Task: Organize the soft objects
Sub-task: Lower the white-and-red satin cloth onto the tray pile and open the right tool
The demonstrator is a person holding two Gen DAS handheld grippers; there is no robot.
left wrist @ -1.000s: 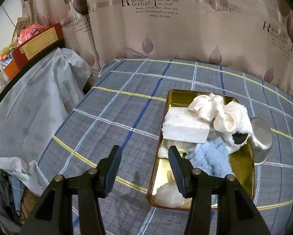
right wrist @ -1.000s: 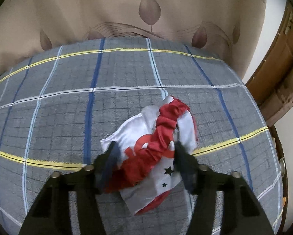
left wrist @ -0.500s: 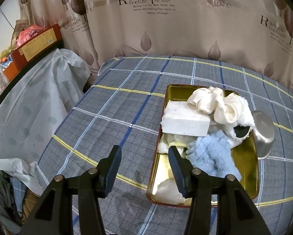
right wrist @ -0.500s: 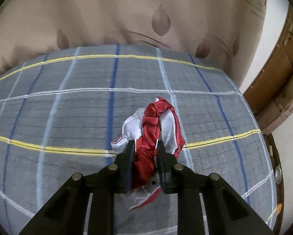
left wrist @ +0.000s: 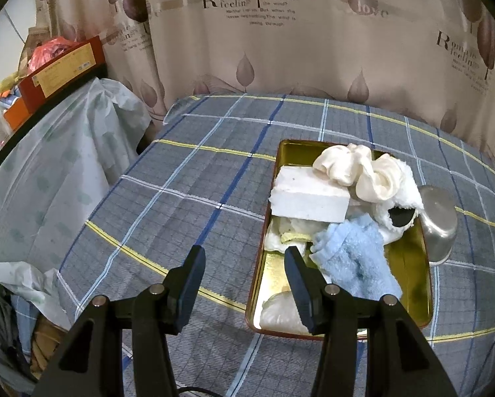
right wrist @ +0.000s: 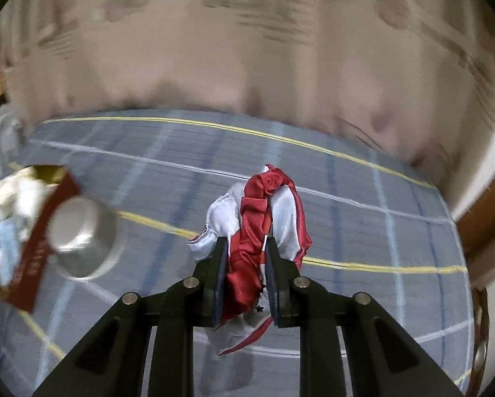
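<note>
Right gripper pinching a red and white satin cloth, jaws pressed on the bunched red fold; cloth has small black stars near the lower hem. Cloth appears lifted above the plaid tablecloth, a tail hanging below the fingers. Right view motion-blurred, details of the background soft.

At left edge of right view: tin tray seen from its dark red outer wall, with a steel cup lying on its side just beside it. Pale soft items inside the tray, blurred.

Left gripper spread wide, holding nothing, hovering over the near left corner of the gold tin tray. Its right finger overlaps the tray in the picture, left finger is over bare tablecloth.

Tray contents in left view: white foam block at the far left, cream scrunchie resting on it and on a white fluffy towel, light blue towel in the middle, clear plastic bag at the near end. A white cloth with yellow trim under the block. Steel cup touching the tray's right wall, outside it.

Leaf-print curtain behind the table. Red box on a covered shelf at far left
</note>
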